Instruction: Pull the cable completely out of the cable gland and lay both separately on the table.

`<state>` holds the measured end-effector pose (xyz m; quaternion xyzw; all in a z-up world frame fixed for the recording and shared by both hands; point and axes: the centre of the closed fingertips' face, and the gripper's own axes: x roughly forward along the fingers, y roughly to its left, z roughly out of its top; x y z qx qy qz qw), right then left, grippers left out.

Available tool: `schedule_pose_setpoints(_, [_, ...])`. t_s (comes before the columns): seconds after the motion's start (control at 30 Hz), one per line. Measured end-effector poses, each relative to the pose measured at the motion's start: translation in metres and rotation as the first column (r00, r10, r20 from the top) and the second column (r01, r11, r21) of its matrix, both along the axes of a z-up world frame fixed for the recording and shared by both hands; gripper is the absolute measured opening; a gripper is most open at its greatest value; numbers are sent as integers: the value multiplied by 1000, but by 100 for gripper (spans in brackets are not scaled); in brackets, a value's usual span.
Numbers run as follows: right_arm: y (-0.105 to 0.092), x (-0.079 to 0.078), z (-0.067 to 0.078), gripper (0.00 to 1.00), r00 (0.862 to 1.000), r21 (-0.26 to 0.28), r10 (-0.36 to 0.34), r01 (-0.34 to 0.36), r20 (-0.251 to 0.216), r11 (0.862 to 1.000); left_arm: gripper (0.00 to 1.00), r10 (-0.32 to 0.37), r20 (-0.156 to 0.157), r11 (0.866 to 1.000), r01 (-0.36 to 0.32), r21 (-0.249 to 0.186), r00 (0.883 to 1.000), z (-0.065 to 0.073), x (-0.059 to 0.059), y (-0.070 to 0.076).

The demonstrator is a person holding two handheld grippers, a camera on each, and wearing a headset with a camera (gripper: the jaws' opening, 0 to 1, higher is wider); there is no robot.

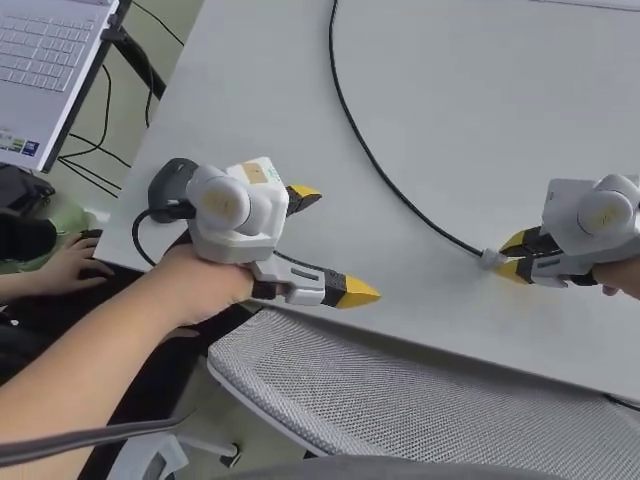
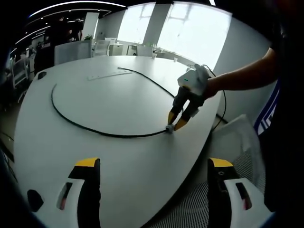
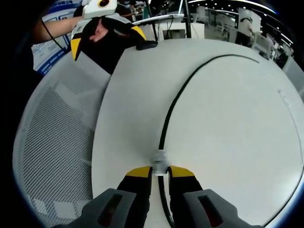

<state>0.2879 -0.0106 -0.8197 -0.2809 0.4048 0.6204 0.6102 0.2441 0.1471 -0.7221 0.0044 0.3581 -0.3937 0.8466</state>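
Cable (image 1: 409, 205) lies in a long black curve across the white table (image 1: 520, 110), one end still running through the small pale gland (image 1: 490, 257) near the table's near edge. The right tool (image 1: 513, 257) is at that end, its jaws drawn close and clenched on the gland's rear, with the cable passing back between them in the right gripper view. The left tool (image 1: 340, 243) is released, its jaws spread wide and holding nothing, at the table's edge above a mesh chair (image 1: 400, 400), well apart from the cable.
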Motion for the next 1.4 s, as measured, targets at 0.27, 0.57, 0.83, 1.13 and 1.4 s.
schedule_pose_setpoints(0.27, [1,0,1,7,999,5,-37,38,-1,999,93,-8,-3,1000,8,-6,1000,1,-2,-6])
schedule_pose_setpoints(0.57, [7,-2,18,6,999,16,-39,39,-32,999,92,5,9,998,-4,-57,1000,14,5,-13])
schedule_pose_setpoints(0.83, [18,-4,49,6,998,43,-17,19,-53,999,92,-7,37,997,10,-80,999,26,16,-24])
schedule_pose_setpoints(1.13, [31,-8,89,6,998,81,33,-28,-62,996,92,-49,62,994,55,-93,997,35,22,-41])
schedule_pose_setpoints(1.4, [38,-10,114,6,996,110,61,-53,-71,993,91,-87,86,990,96,-106,992,46,24,-60])
